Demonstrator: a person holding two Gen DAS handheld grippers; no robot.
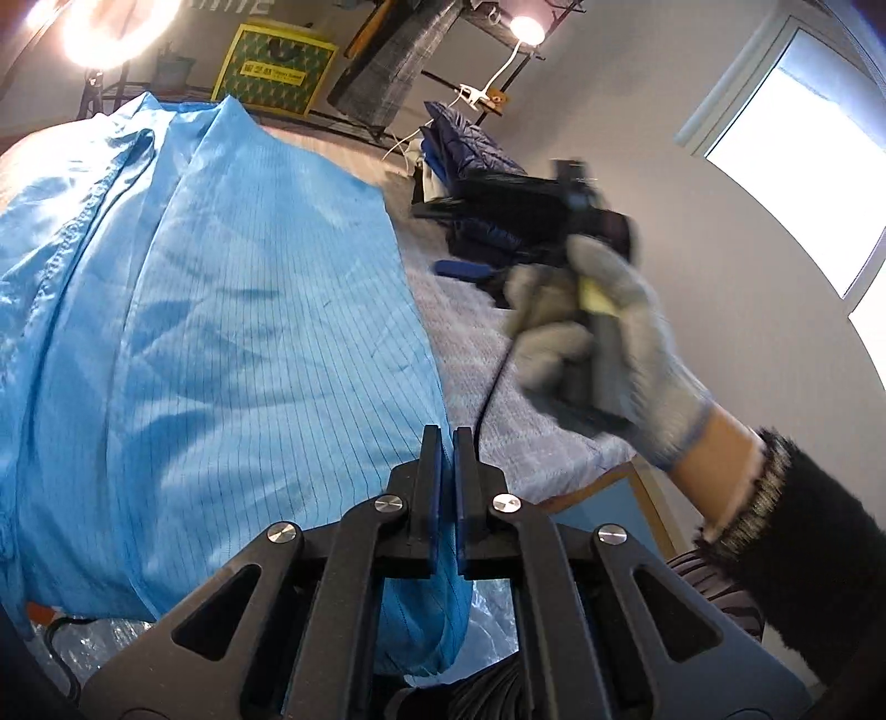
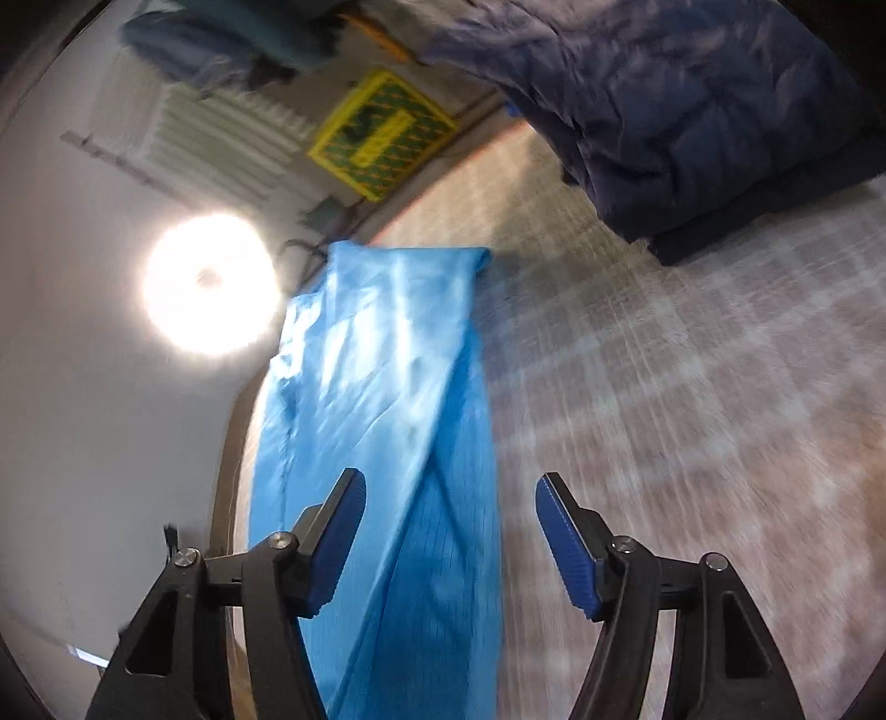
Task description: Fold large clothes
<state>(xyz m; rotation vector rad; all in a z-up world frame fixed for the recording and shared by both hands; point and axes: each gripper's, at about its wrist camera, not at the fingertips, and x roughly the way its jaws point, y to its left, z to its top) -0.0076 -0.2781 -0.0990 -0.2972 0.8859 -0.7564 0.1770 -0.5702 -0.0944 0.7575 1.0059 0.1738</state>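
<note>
A large light-blue garment (image 1: pixel 232 310) with fine dark stripes lies spread along the quilted bed cover (image 1: pixel 531 421). My left gripper (image 1: pixel 447 431) is shut at the garment's right edge, and the thin cloth runs in between the pads and hangs below them. A grey-gloved hand (image 1: pixel 609 332) holds the other gripper above the bed to the right. In the right wrist view the same garment (image 2: pixel 387 387) is a long folded strip. My right gripper (image 2: pixel 449 479) hovers open over its near end with nothing between its fingers; the picture is blurred.
A dark blue padded jacket (image 2: pixel 692 111) lies heaped on the bed cover (image 2: pixel 692 387) at the far side. A yellow and green box (image 1: pixel 274 69) stands by the wall, with bright lamps (image 1: pixel 111 27) and a window (image 1: pixel 803 138). The bed's wooden edge (image 1: pixel 637 498) is near.
</note>
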